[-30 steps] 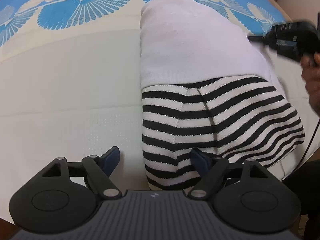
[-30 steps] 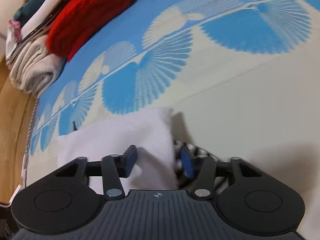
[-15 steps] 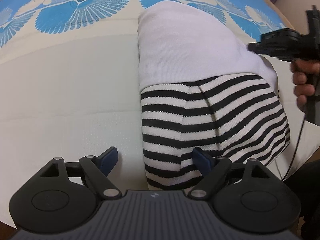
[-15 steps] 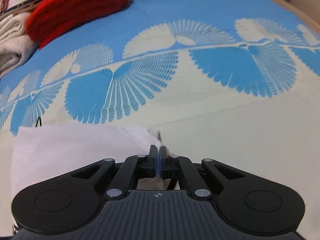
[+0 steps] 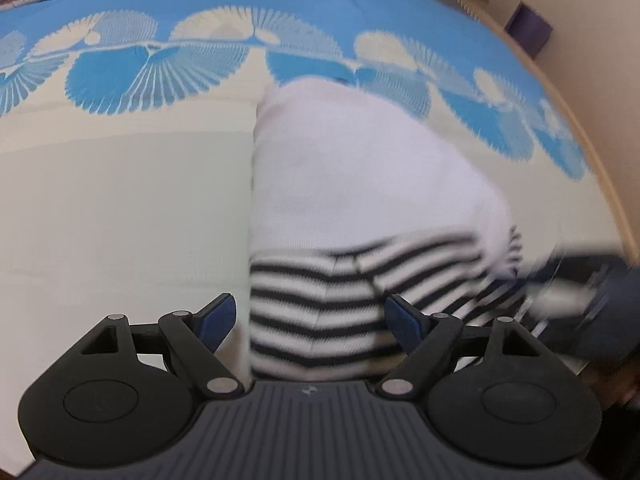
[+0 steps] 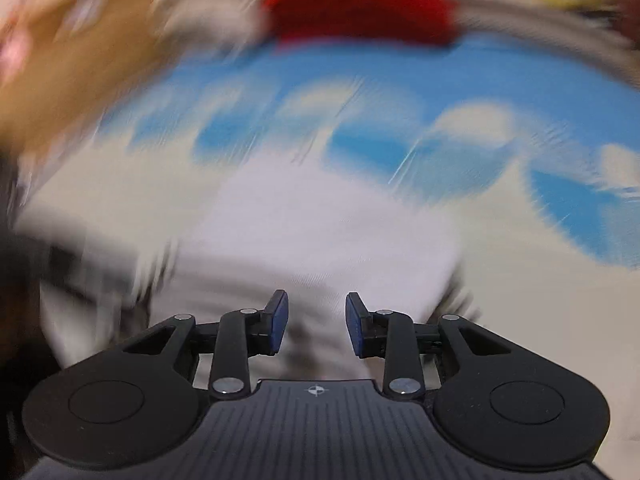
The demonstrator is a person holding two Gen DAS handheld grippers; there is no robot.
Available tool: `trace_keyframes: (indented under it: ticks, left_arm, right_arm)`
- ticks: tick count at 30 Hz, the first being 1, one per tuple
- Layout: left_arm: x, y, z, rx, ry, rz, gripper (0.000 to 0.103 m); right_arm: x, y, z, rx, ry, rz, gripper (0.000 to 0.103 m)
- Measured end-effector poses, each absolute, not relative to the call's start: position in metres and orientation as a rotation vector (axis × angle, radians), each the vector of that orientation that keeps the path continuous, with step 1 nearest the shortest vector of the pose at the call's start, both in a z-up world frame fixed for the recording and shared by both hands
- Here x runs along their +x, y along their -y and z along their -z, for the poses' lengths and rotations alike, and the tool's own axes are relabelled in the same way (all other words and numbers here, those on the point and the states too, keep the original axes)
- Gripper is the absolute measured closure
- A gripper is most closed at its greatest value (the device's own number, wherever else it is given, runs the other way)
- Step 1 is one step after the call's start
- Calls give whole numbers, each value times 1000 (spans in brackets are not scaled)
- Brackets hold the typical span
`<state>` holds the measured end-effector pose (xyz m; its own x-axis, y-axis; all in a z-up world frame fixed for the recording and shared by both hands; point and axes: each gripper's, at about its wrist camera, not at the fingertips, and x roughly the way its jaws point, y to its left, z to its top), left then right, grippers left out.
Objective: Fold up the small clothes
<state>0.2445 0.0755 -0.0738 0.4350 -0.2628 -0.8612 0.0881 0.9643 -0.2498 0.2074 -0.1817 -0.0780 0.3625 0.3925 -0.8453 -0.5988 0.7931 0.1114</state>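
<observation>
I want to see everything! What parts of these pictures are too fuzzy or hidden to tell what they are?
- Right wrist view: the folded clothes beside the red garment are smeared by motion blur; what they are is unclear.
- Left wrist view: the right gripper is a blurred streak at the right edge.
- Left wrist view: the striped garment has its near edge hidden behind the left gripper.

Both cameras sit just behind their own fingers, low and close over the bed (image 5: 100,208). The left wrist view faces the blue-patterned far side; the right wrist view, badly blurred, faces likewise. Both share the white garment (image 5: 360,168) (image 6: 320,224) mid-frame and the red pile (image 6: 360,4) at the top.
</observation>
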Motion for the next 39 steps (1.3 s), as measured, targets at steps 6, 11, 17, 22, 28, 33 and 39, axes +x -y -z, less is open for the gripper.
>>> trace_keyframes:
  ticks: [6,11,17,22,28,33,39]
  left_arm:
    - [258,-60,96,-130,-1190,186,15]
    - [258,-65,89,-150,-1155,182,16]
    - [245,-86,92,-151,-1162,159,16]
    - [232,-89,88,-95,-1112,113,15]
    - [176,-73,26,76,-810,108,10]
    - [119,-51,-9,106,-725,85,1]
    - [56,-28,-13,20,-811,24,1]
  right_arm:
    - [209,197,99,-217,-1148,-572,68]
    - [197,203,87,-269,-1169,-550,65]
    - [185,211,81,-212,-1123,-435,62]
    - [175,215,109,-331,-1221,-288,61]
    - [129,237,38,-113,-886,-131,29]
    - [78,244,11,26,-769,-137,19]
    - [22,228,-13,25,-705,-138,11]
